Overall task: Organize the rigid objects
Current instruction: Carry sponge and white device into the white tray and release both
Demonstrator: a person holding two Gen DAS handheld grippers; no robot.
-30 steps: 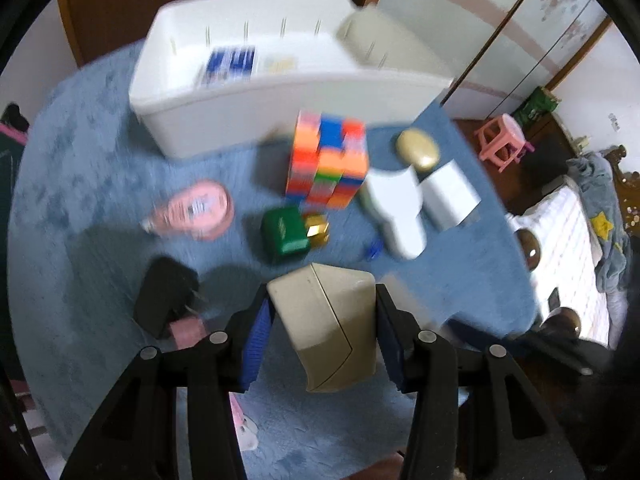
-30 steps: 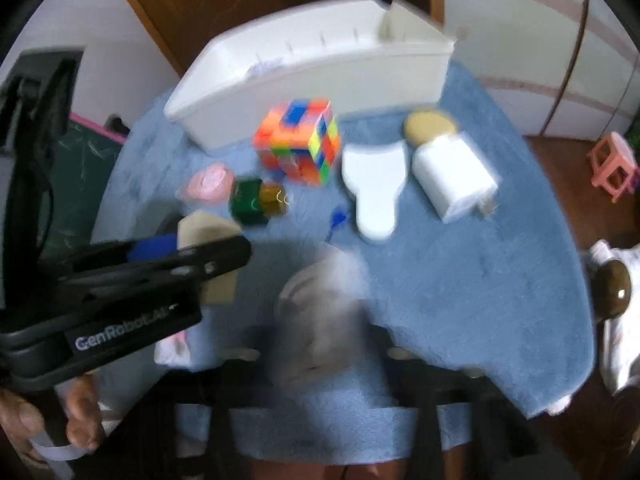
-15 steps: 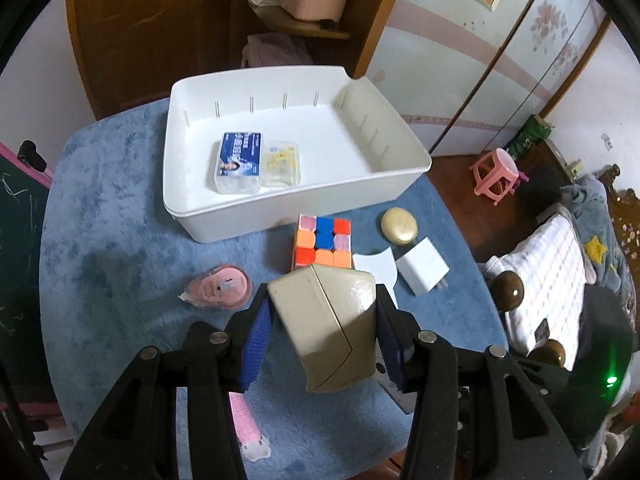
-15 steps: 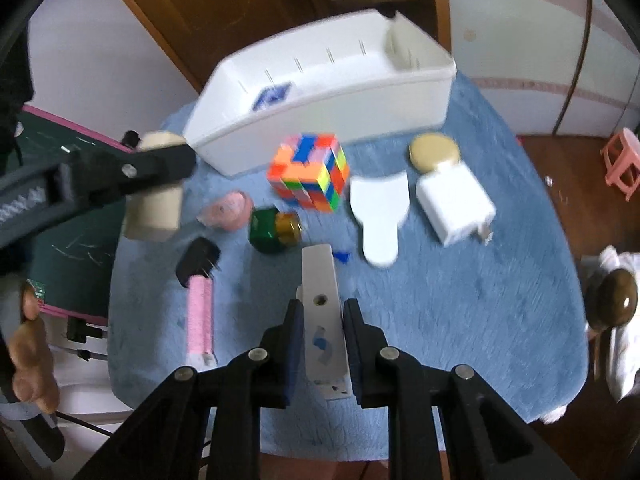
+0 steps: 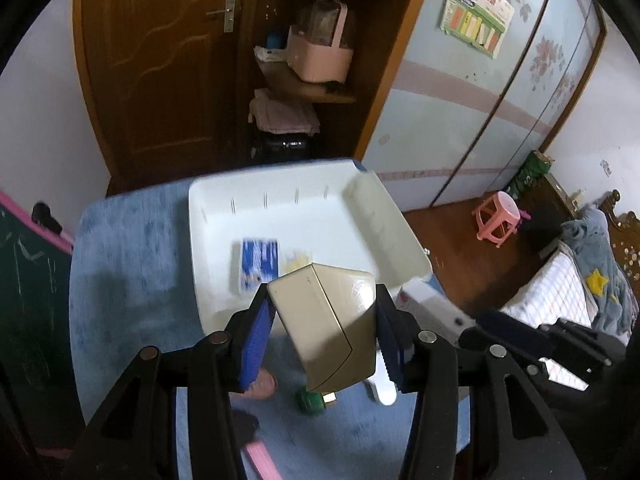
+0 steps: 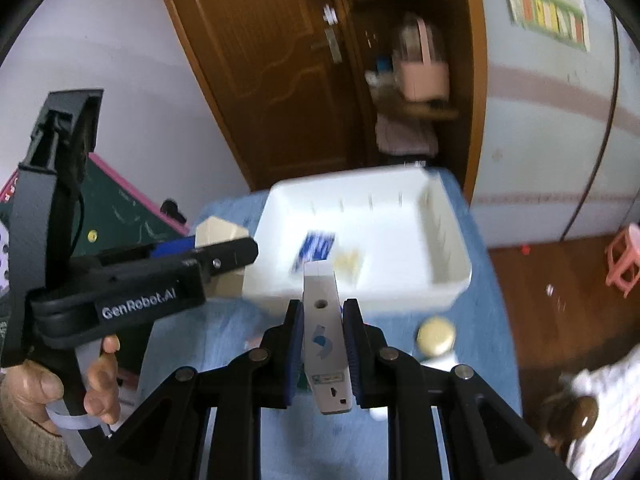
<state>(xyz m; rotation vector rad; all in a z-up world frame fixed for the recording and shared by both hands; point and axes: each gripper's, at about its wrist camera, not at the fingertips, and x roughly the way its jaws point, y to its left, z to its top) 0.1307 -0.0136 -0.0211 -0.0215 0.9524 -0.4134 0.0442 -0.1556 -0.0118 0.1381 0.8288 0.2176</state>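
beige, hard-shelled and wedge-shaped, the plastic case (image 5: 326, 322) sits pinched between the blue pads of the left gripper (image 5: 323, 338), held high above the near edge of the white plastic bin (image 5: 384, 216), probably so it can drop in beside the blue-printed packet (image 5: 259, 262) already on the bin floor. the right gripper (image 6: 322, 354) is clamped on a slim white rectangular box (image 6: 325, 340), standing on edge with its narrow face toward the same bin, which suggests both are bound for it. below, on the blue fuzzy tablecloth (image 5: 132, 264), a small green block (image 5: 310, 400), a pink oval thing (image 5: 262, 384) and a round beige lid (image 6: 436, 334) remain outside the bin.
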